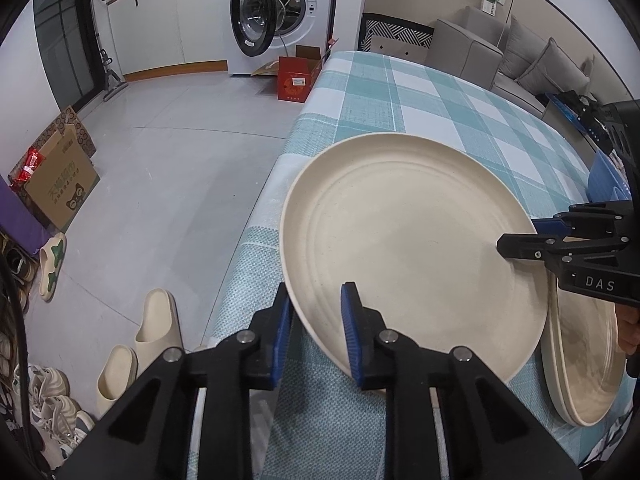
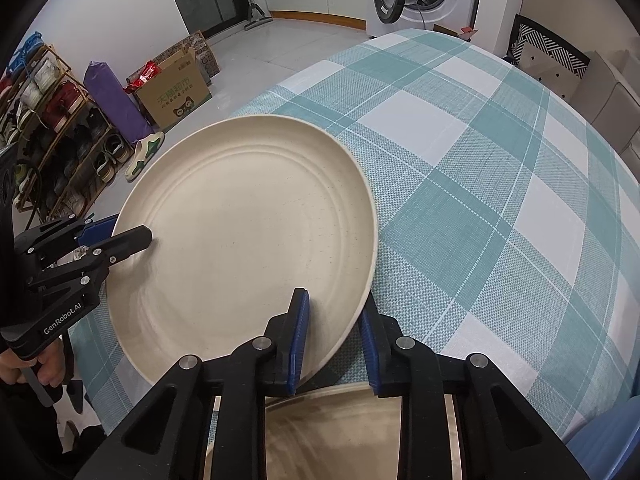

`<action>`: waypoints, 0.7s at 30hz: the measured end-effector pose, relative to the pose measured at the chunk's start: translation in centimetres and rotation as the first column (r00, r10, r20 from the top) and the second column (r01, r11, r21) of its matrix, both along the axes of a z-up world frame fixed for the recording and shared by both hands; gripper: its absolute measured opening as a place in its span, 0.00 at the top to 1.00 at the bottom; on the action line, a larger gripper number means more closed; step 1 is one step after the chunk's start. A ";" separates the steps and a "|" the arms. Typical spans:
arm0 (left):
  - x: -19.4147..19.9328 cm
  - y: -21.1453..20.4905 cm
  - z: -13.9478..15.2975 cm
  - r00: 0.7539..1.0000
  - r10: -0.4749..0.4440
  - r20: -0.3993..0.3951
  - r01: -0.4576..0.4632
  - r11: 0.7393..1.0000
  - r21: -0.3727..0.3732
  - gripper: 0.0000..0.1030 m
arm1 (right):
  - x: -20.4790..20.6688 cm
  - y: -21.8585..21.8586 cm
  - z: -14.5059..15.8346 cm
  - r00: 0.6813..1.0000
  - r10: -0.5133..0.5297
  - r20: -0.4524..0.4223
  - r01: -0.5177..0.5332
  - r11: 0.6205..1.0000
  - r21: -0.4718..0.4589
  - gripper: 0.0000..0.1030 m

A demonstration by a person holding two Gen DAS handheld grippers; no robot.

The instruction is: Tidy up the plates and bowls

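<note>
A large cream plate (image 1: 400,240) (image 2: 240,232) is held over the near corner of the table with the teal-and-white checked cloth (image 1: 400,92) (image 2: 480,160). My left gripper (image 1: 316,300) (image 2: 120,232) is shut on its rim, one blue pad on top and one underneath. On the opposite rim my right gripper (image 2: 334,304) (image 1: 520,236) is shut in the same way. A stack of similar cream plates (image 1: 584,360) (image 2: 332,432) lies on the cloth under the right gripper, partly hidden by it.
A blue dish (image 1: 604,176) (image 2: 600,440) sits at the table's edge by the right hand. Left of the table the floor holds slippers (image 1: 156,328), a cardboard box (image 1: 60,184) and a shoe rack (image 2: 52,132). A washing machine (image 1: 280,12) and a grey sofa (image 1: 520,52) stand beyond.
</note>
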State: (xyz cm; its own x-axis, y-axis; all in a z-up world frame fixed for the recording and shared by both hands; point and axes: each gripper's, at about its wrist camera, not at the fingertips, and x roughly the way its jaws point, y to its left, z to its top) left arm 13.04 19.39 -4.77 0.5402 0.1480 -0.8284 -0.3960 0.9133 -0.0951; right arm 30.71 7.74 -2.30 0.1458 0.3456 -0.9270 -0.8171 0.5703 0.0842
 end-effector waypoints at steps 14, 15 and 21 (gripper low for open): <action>-0.4 -0.2 1.4 1.000 0.008 0.026 -0.009 1.000 0.024 0.78 | -0.4 -0.3 1.2 1.000 -0.001 0.017 0.001 1.000 0.023 0.76; -0.5 -0.2 1.5 1.000 0.008 0.029 -0.008 1.000 0.025 0.78 | -0.4 -0.4 1.4 1.000 -0.002 0.020 0.001 1.000 0.026 0.76; -0.5 -0.4 2.3 0.999 0.005 0.042 -0.006 0.999 0.037 0.78 | -0.9 -0.9 2.4 0.999 -0.005 0.035 0.004 0.999 0.038 0.76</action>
